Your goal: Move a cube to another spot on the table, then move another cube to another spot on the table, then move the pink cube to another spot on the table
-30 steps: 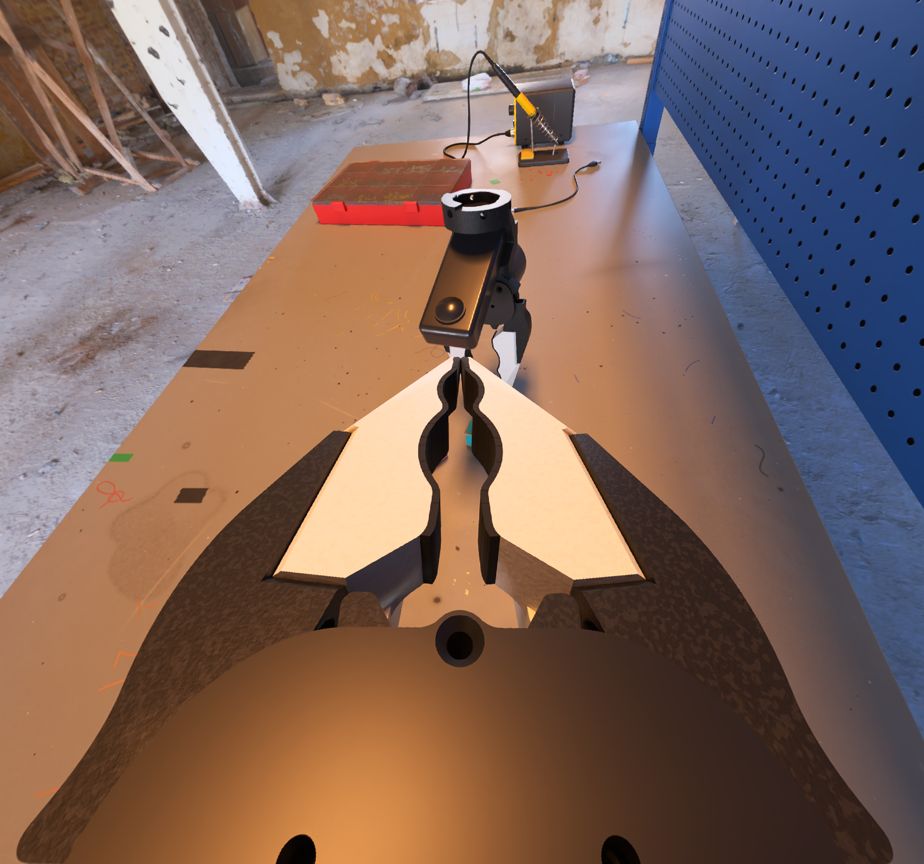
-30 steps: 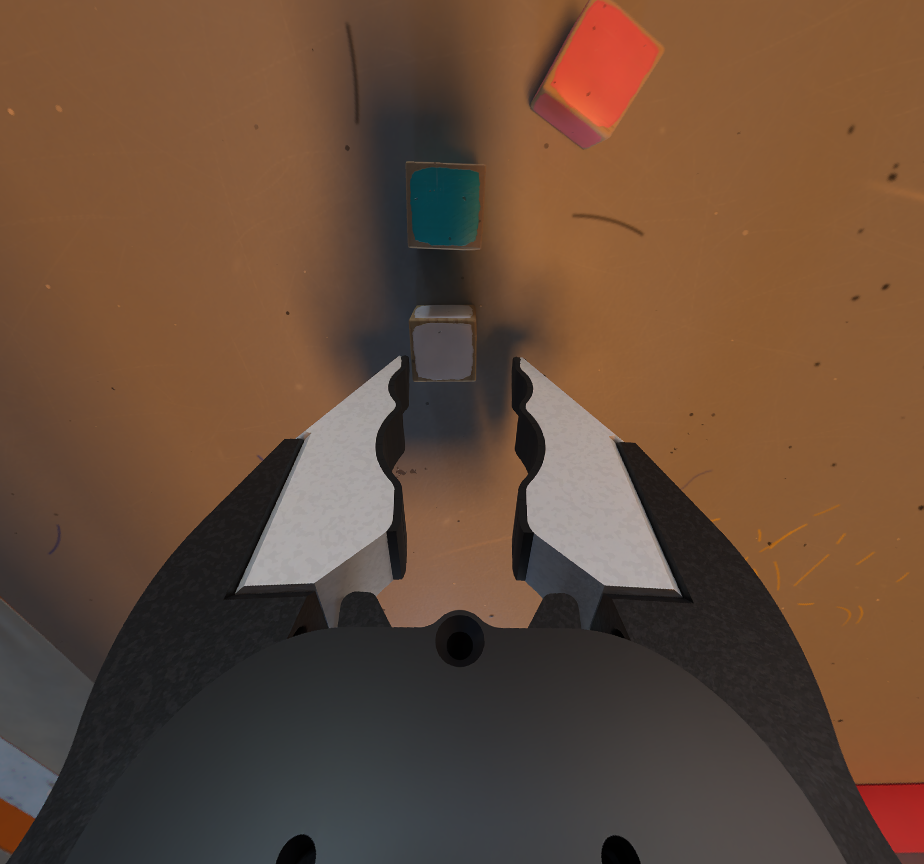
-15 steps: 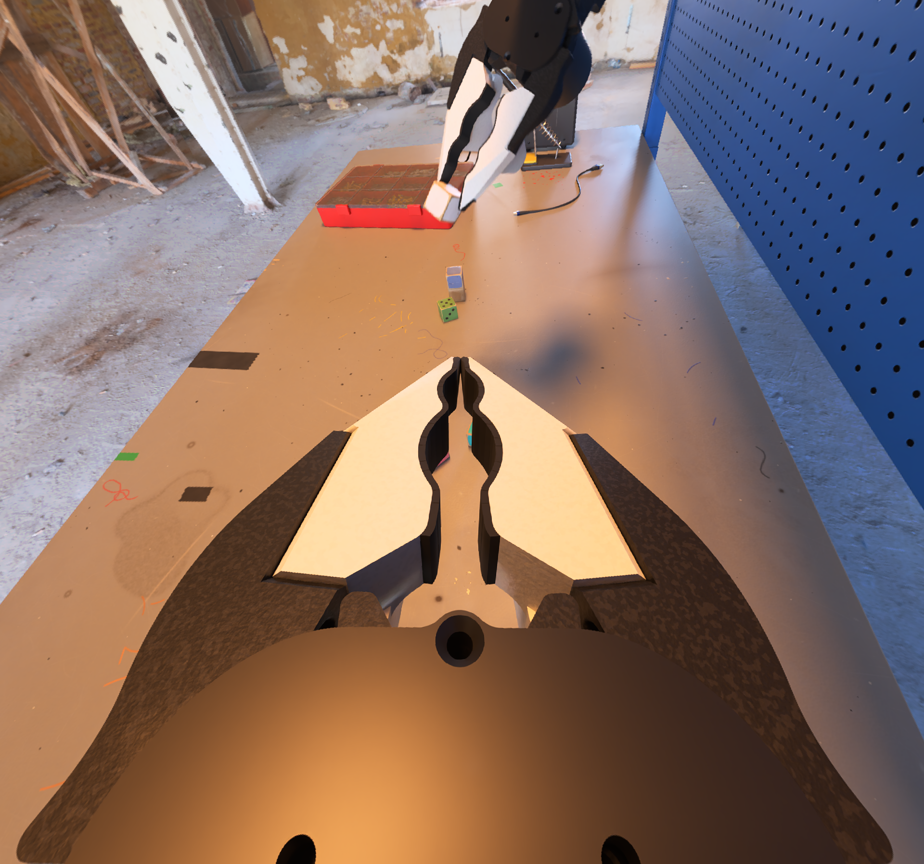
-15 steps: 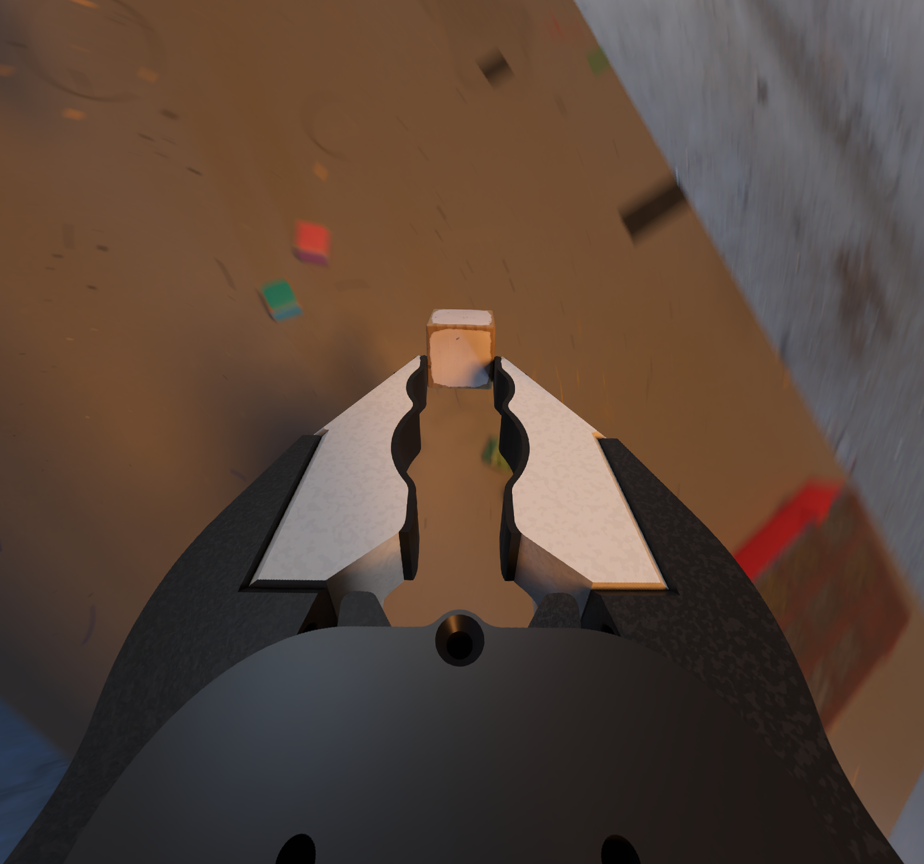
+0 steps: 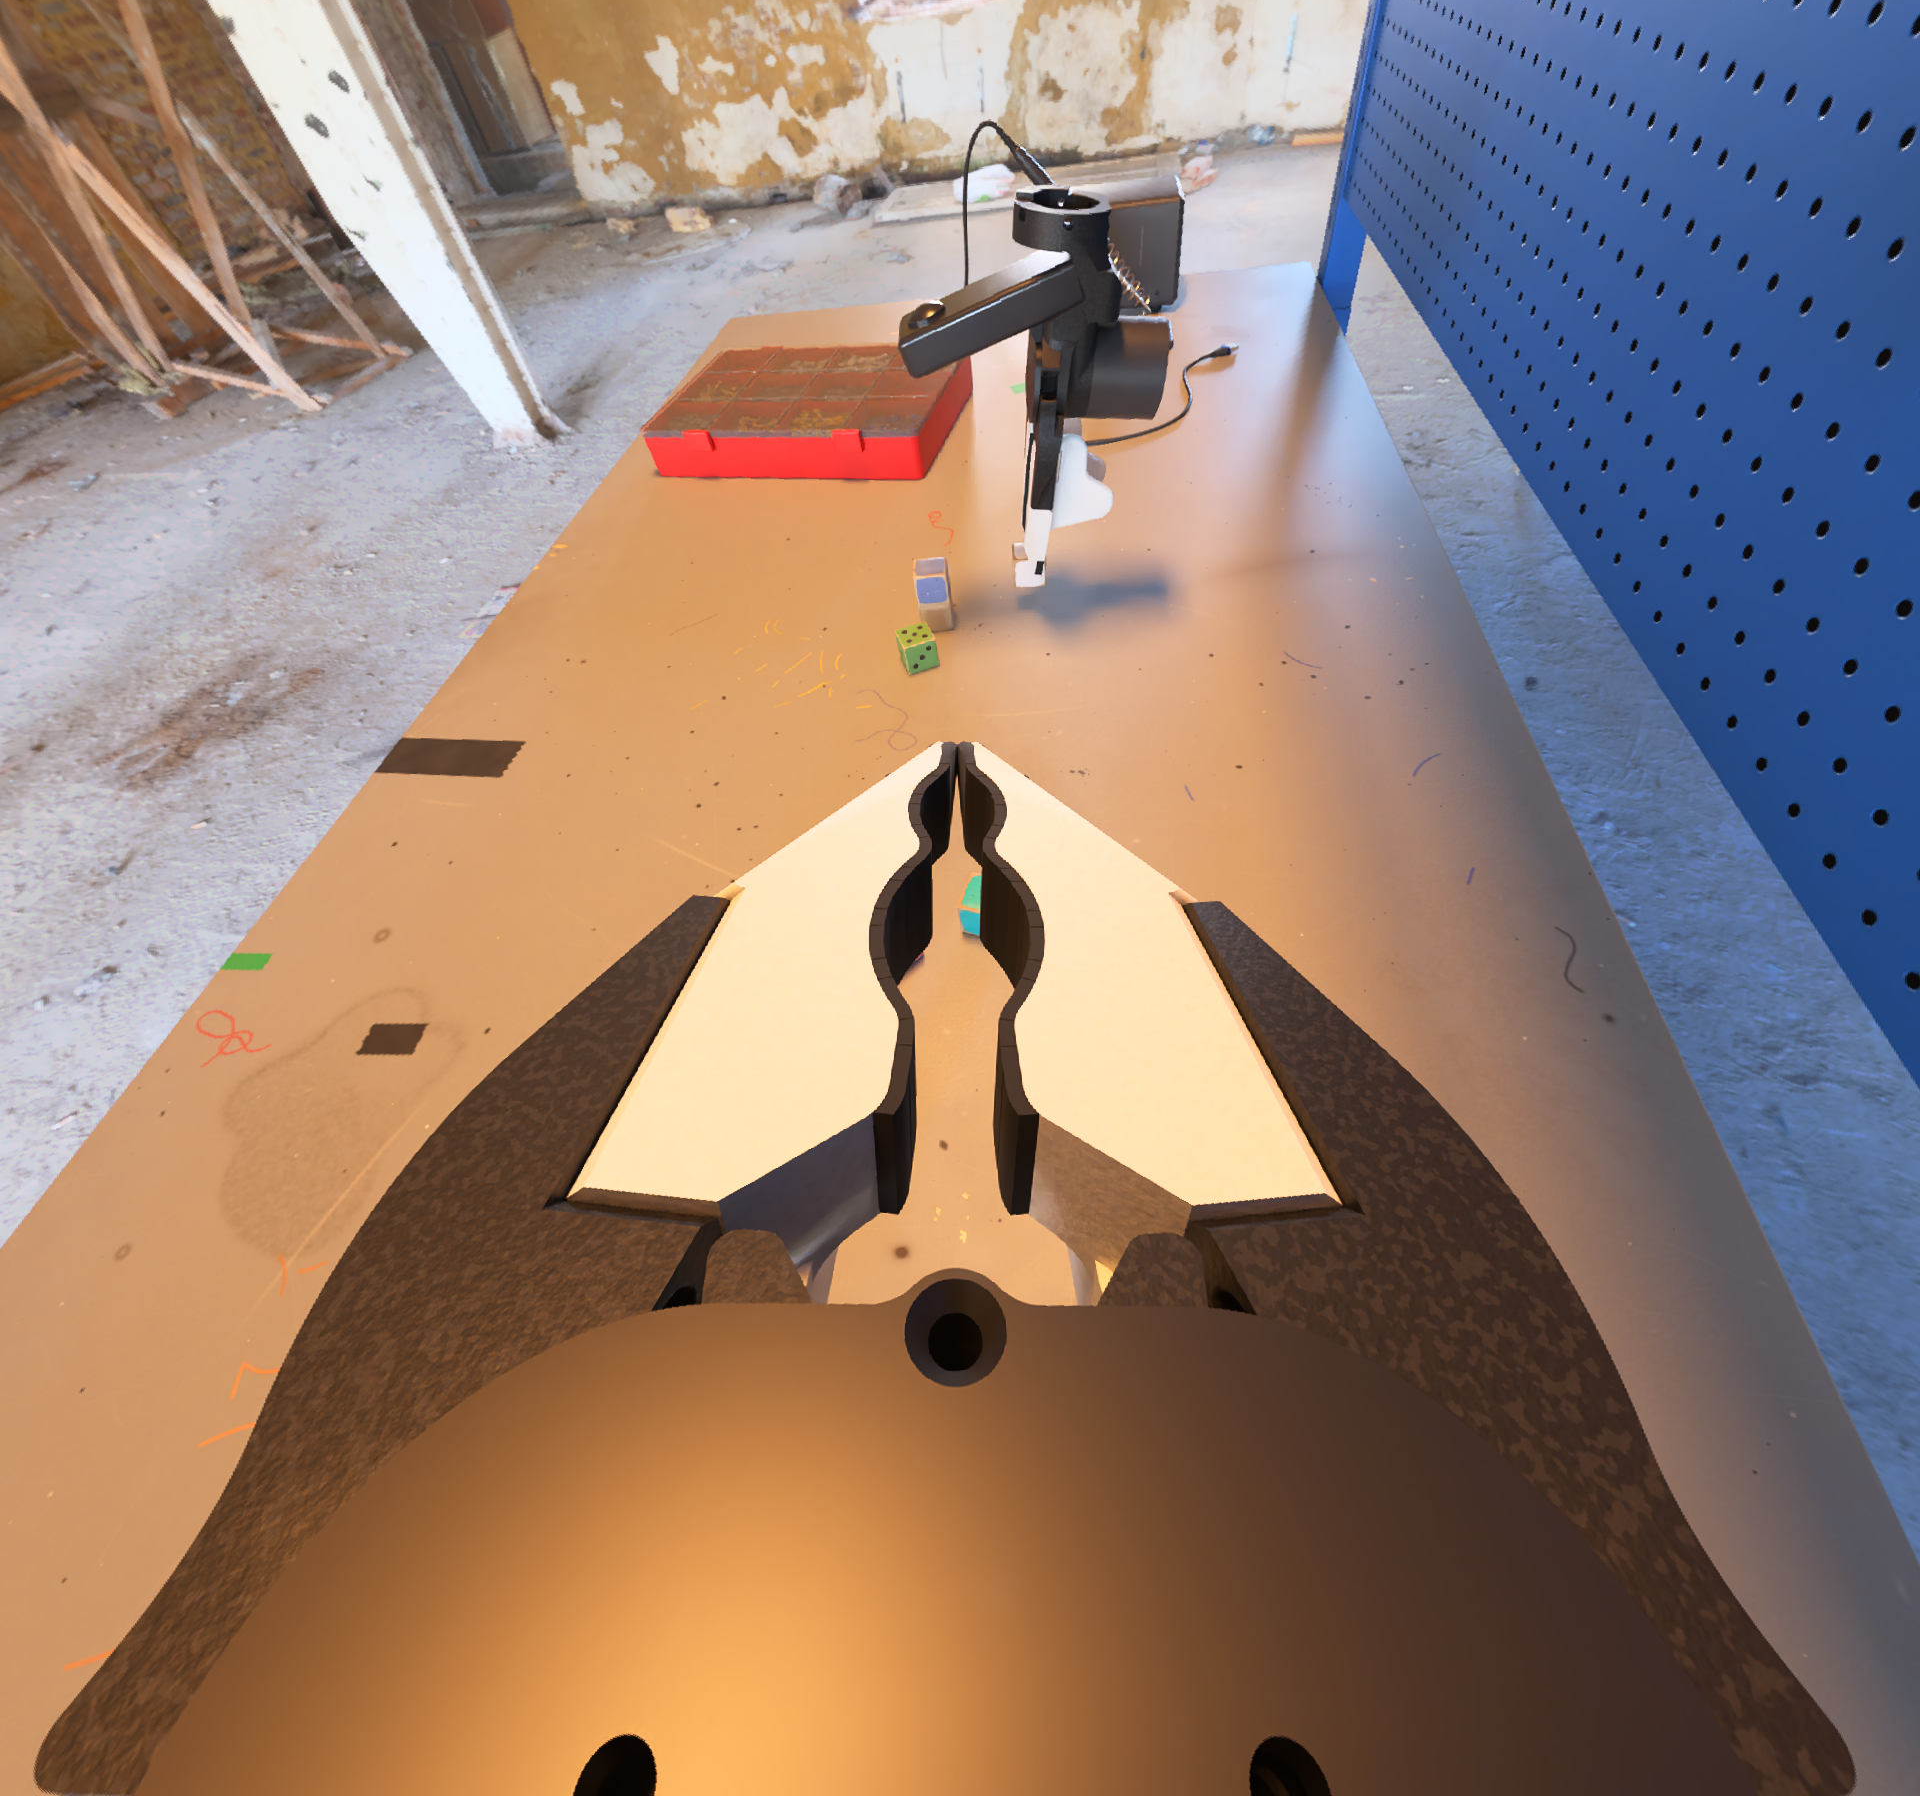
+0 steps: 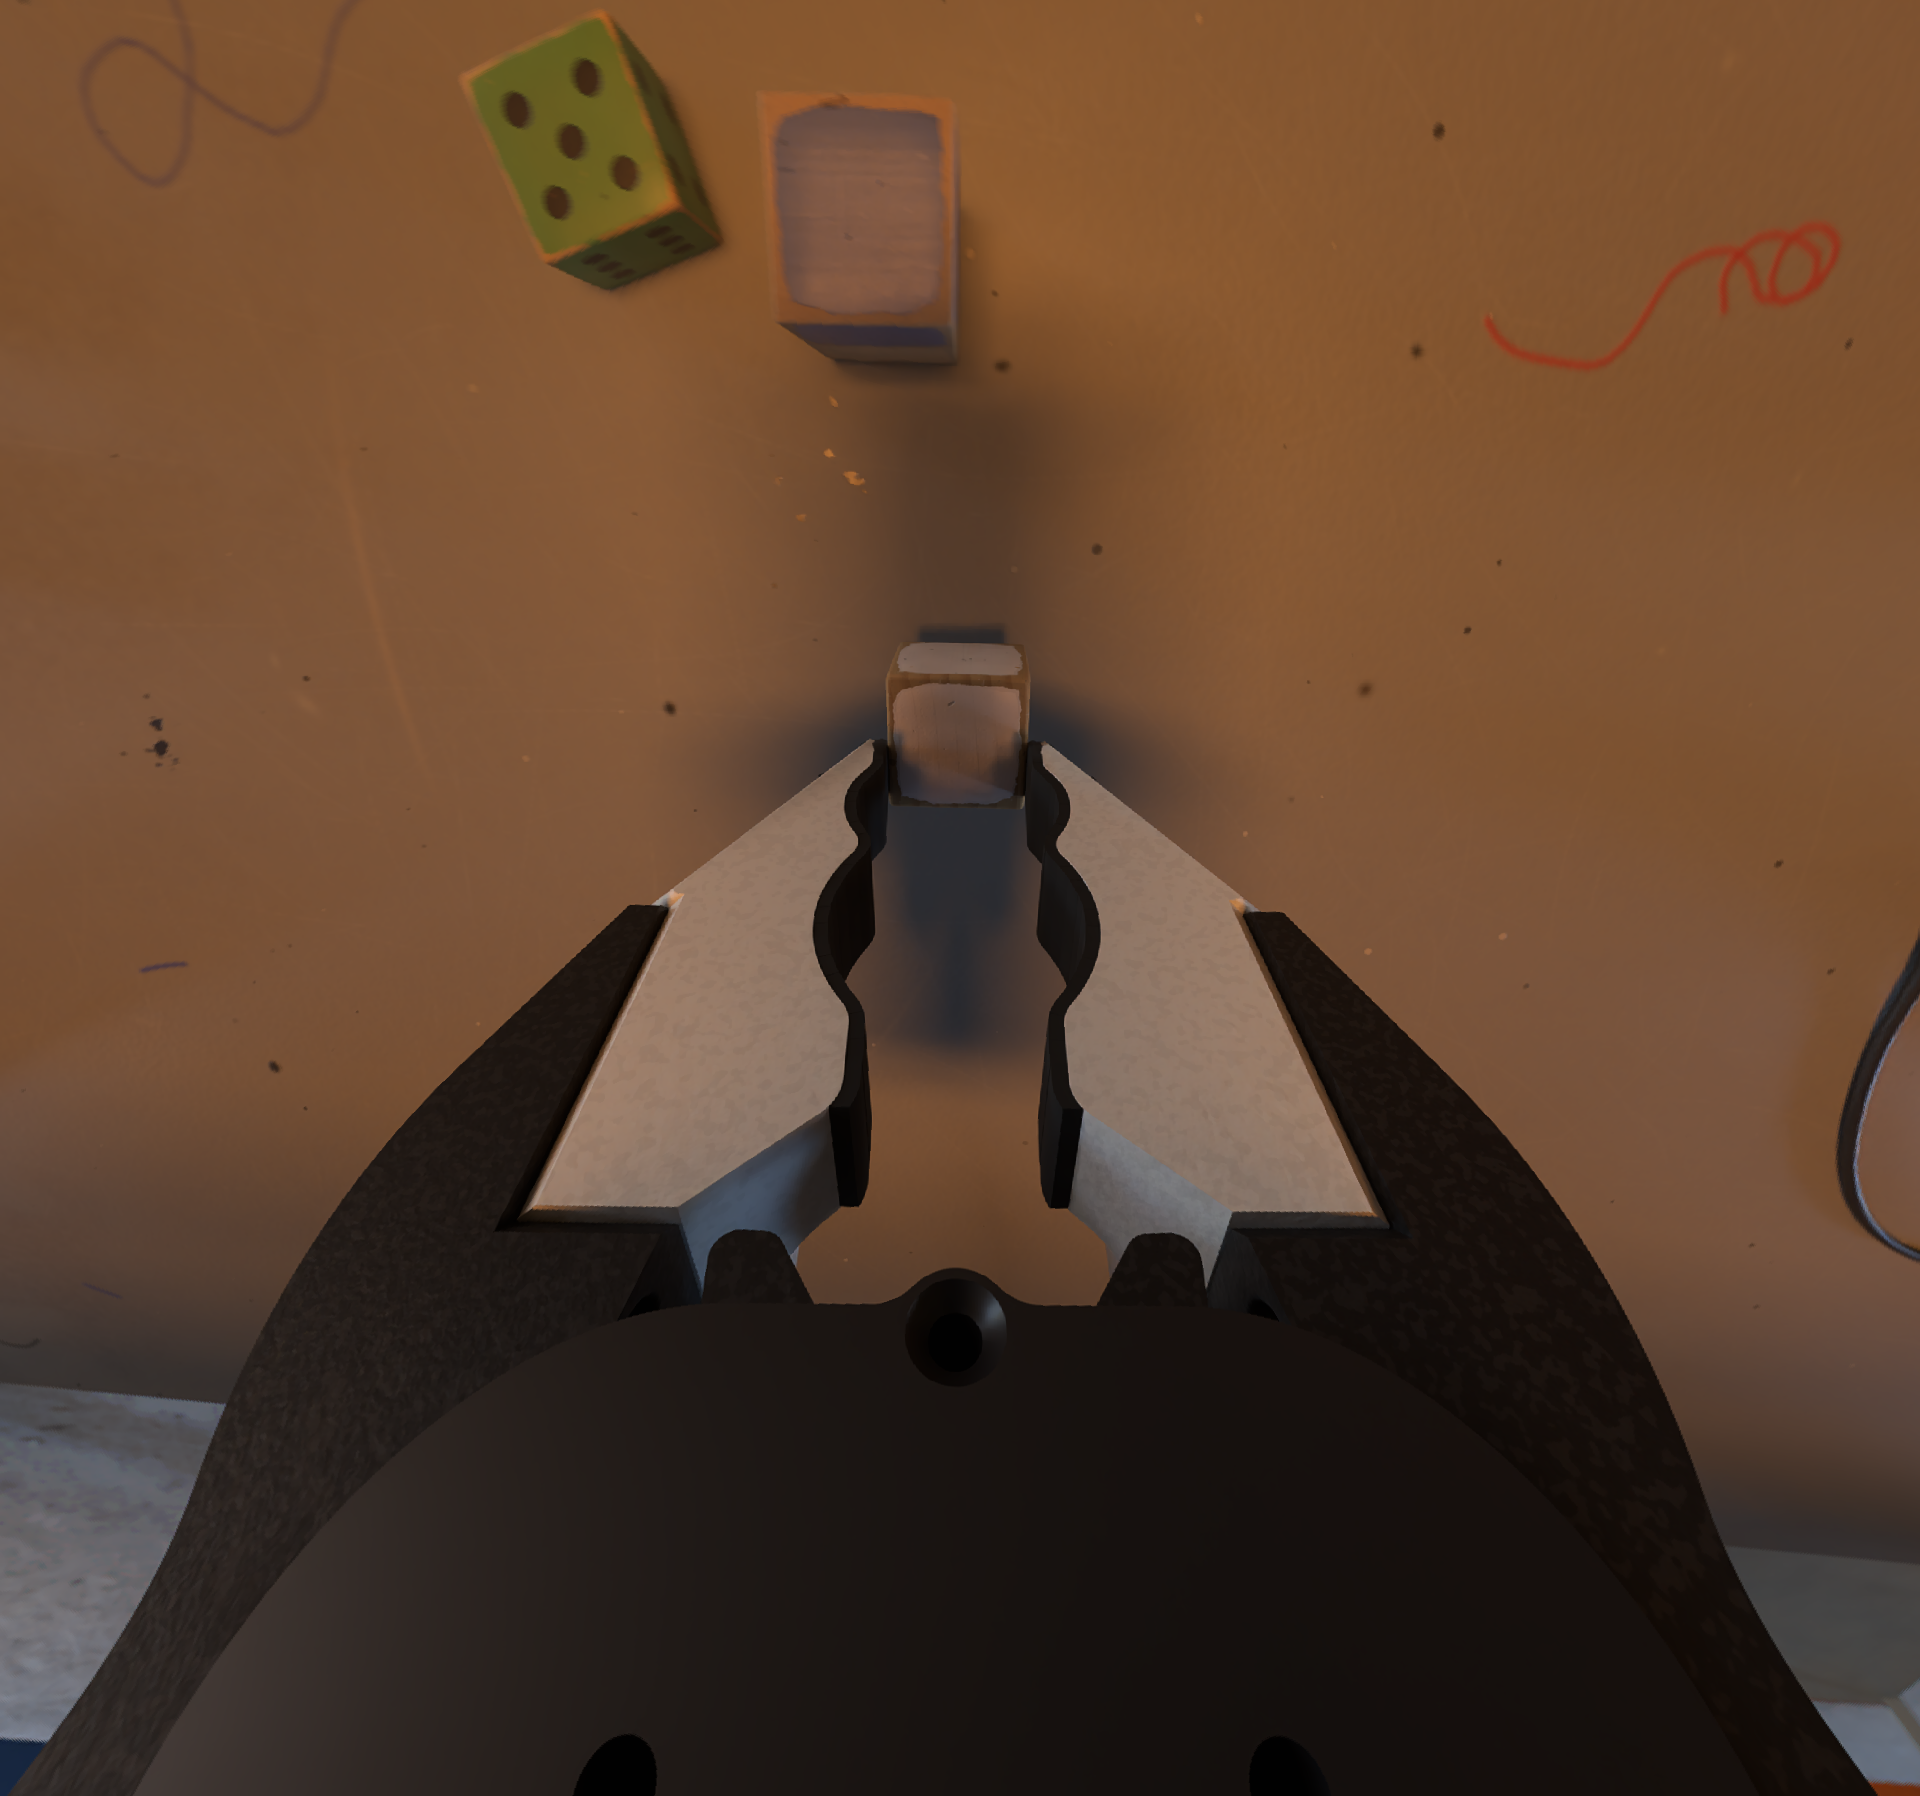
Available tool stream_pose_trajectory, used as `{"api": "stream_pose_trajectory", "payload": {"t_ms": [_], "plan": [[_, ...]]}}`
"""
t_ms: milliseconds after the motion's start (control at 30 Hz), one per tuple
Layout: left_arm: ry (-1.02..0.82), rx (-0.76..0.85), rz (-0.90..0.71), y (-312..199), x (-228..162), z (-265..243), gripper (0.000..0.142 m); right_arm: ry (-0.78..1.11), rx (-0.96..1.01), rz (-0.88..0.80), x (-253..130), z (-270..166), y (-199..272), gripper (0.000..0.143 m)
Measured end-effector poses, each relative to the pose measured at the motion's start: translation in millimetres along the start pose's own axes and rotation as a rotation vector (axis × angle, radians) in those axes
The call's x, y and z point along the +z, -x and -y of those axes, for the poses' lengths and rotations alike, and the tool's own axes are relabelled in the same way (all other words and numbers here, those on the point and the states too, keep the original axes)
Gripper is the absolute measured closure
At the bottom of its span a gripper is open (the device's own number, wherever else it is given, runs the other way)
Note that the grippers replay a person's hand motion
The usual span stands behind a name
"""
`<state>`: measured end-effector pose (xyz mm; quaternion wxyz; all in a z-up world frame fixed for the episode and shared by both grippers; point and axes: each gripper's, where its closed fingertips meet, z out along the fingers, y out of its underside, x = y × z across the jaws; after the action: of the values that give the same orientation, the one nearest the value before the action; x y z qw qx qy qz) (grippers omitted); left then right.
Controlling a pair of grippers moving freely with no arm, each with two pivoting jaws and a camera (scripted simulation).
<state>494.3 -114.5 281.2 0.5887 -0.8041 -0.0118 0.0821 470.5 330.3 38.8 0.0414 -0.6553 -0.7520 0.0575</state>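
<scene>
Careful: your right gripper [image 6: 958, 775] pinches the small white cube [image 6: 957, 740] only at the fingertips just above the bench [image 6: 1351, 551], so a tilted release could tumble it toward the taller block [image 6: 860, 224], while your left gripper [image 5: 955, 759] idles closed and empty.

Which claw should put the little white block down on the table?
The right gripper. It is already shut on the white cube, pointing down just above the table. The left gripper is shut, empty and farther back.
</scene>
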Motion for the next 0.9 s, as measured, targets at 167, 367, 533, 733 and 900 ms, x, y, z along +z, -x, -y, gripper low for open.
{"api": "stream_pose_trajectory", "payload": {"t_ms": [167,367,533,733,900], "plan": [[0.012,0.005,-0.004,-0.6,2.7,-1.7,0.142,0.038,0.032,0.011,11.4,-8.5,-5.1,0.117],[0.012,0.0,-0.002,0.0,2.1,-2.0,0.142,0.057,0.045,0.015,18.2,-12.0,-5.4,0.117],[0.006,0.0,0.003,0.6,1.0,-1.3,0.142,-0.144,-0.009,-0.043,-36.4,18.5,13.2,0.105],[0.033,-0.004,-0.004,1.1,7.3,-5.5,0.142,-0.623,-0.675,0.212,-134.5,72.1,195.6,0.108],[0.053,0.009,-0.016,-4.1,10.2,-7.2,0.142,-0.401,-1.162,0.229,-54.6,51.0,290.9,0.108]]}}
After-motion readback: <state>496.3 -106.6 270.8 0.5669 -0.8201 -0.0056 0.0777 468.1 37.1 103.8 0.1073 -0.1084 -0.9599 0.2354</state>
